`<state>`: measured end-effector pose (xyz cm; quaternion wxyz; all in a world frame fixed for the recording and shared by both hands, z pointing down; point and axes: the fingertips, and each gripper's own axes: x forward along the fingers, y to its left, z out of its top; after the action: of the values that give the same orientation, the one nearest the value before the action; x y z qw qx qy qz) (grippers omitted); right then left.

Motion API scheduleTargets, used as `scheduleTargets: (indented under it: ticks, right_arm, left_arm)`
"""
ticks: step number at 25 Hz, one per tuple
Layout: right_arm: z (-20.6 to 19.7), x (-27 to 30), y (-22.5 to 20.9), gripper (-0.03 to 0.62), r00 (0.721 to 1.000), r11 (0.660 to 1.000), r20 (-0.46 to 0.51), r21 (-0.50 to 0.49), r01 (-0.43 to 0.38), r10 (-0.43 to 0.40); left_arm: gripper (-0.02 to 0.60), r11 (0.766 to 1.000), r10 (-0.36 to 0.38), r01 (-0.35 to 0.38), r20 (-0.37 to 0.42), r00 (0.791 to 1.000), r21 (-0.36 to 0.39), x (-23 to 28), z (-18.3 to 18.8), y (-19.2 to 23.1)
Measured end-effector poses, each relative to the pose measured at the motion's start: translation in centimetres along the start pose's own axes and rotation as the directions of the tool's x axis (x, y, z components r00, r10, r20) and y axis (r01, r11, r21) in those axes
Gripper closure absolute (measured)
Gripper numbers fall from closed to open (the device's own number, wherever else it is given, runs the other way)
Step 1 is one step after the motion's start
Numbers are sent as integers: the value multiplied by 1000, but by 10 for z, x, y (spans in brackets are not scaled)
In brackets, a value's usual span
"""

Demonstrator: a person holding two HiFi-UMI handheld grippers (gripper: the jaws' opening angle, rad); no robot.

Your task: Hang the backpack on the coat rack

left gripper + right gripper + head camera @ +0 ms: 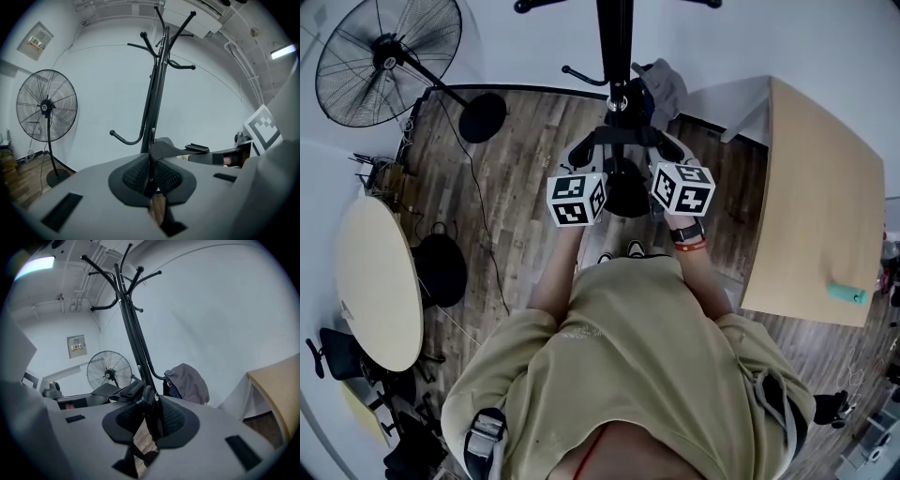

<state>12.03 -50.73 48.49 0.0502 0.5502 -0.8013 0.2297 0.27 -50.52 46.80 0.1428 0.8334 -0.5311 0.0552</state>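
The black mesh pads [133,177] of the left gripper [151,174] are pressed together on a flat black woven strap [171,151], which runs off to the right toward the other gripper. The right gripper [151,420] is clenched in the same way on a thick black padded strap [140,397]. Both stand just in front of the pole of the tall black metal coat rack [157,84].

Just beyond them, right of the pole, the grey fabric backpack [187,383] sits at a curved lower hook [158,376]. It seems to hang there, but I cannot trace the held straps to it. I judge that the hanging is in its last part. The next move calls for making sure the hook carries the weight, then opening both jaws and drawing back without pulling the straps.

No brand shows on the backpack. The white cubes [577,199] carry only black square patterns. The label on the small white wall panel [35,42] is too small to read.
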Motion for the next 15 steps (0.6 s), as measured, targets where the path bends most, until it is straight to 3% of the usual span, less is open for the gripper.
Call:
scheduleTargets:
  ticks: [8, 15]
  right_arm:
    - [0, 27, -6, 502, 1000, 1000, -21, -7, -10, 10]
    - [-19, 42, -14, 502, 997, 1000, -76, 10, 0, 1]
  left_arm:
    - [554, 1000, 20, -20, -20, 1000, -7, 23, -4, 16]
    - [554, 999, 24, -26, -88, 996, -25, 34, -25, 25]
